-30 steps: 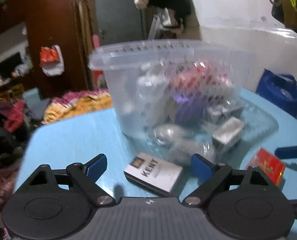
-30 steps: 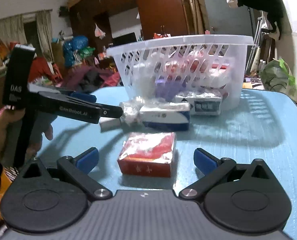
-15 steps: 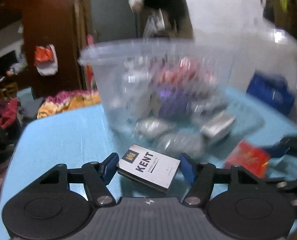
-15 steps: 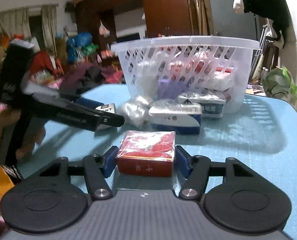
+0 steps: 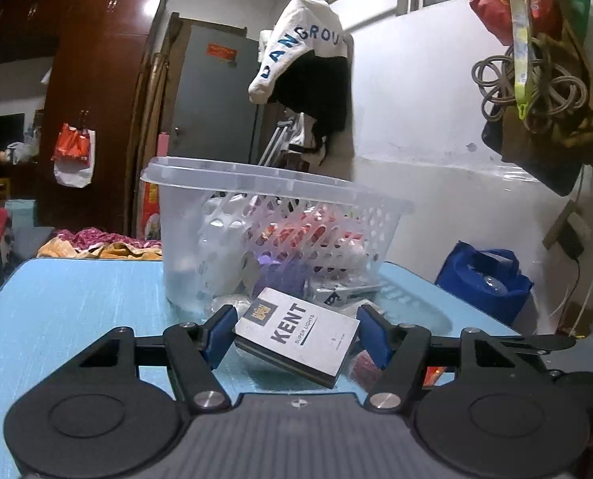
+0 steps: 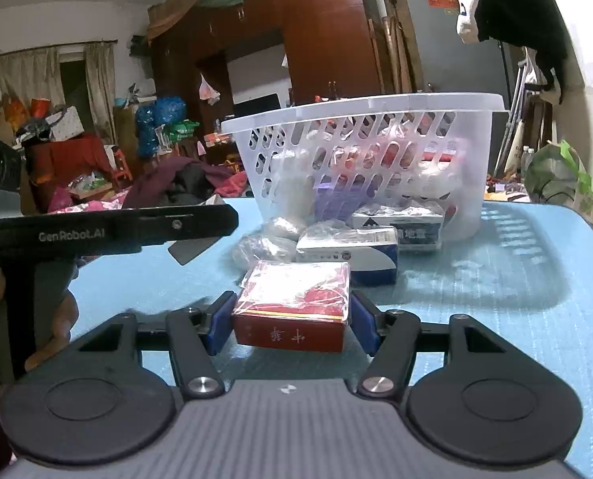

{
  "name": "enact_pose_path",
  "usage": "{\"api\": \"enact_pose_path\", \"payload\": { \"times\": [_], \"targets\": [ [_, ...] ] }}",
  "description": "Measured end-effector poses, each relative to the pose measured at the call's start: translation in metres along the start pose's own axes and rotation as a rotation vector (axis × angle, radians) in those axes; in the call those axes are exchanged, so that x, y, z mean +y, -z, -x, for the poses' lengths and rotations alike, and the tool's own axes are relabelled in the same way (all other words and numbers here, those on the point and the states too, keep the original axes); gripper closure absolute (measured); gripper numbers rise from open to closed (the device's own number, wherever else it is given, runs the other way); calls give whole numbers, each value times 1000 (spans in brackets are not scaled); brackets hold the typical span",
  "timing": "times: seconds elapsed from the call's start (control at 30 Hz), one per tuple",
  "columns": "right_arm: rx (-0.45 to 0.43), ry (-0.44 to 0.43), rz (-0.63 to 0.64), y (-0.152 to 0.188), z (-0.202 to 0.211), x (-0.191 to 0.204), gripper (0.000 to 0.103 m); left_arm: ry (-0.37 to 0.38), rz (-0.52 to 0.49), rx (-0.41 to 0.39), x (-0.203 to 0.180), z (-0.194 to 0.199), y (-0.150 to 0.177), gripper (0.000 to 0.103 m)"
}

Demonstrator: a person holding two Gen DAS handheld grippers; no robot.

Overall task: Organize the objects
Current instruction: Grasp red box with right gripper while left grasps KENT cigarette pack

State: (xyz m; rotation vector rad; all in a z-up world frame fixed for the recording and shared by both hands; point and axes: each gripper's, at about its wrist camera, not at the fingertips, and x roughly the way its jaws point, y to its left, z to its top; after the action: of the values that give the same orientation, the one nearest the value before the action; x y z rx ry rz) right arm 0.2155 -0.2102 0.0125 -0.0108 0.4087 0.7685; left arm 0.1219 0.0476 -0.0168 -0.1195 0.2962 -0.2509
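While the left gripper (image 5: 296,333) clamps a tilted KENT cigarette pack (image 5: 296,335) lifted off the blue table (image 5: 68,307), the right gripper (image 6: 290,321) squeezes a red cigarette pack (image 6: 292,305) resting on it; the white slotted basket (image 6: 376,151) stands at twelve o'clock.

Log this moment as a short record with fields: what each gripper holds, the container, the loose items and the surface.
left gripper: shut on white flat KENT cigarette pack, tilted, lifted
right gripper: shut on red cellophane-wrapped cigarette pack
container: translucent white slotted plastic basket, partly filled
loose items: white-and-blue box, clear-wrapped bundles, in front of basket
surface: light blue table
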Motion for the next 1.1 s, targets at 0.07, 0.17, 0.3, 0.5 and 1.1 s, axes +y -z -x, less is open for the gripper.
{"api": "enact_pose_path", "payload": {
  "times": [0.07, 0.17, 0.3, 0.5, 1.1],
  "targets": [
    [-7, -7, -8, 1, 1, -2, 40, 1, 3, -3, 0, 1, 0, 34],
    [-9, -16, -12, 1, 1, -3, 40, -4, -2, 1, -1, 0, 0, 34],
    [-3, -6, 23, 0, -1, 1, 40, 3, -9, 14, -1, -3, 0, 34],
    [-6, -17, 9, 1, -1, -1, 40, 2, -15, 6, -3, -2, 2, 34],
    [-305, 24, 162, -139, 37, -14, 39, 10, 109, -147, 14, -11, -117, 34]
  ]
}}
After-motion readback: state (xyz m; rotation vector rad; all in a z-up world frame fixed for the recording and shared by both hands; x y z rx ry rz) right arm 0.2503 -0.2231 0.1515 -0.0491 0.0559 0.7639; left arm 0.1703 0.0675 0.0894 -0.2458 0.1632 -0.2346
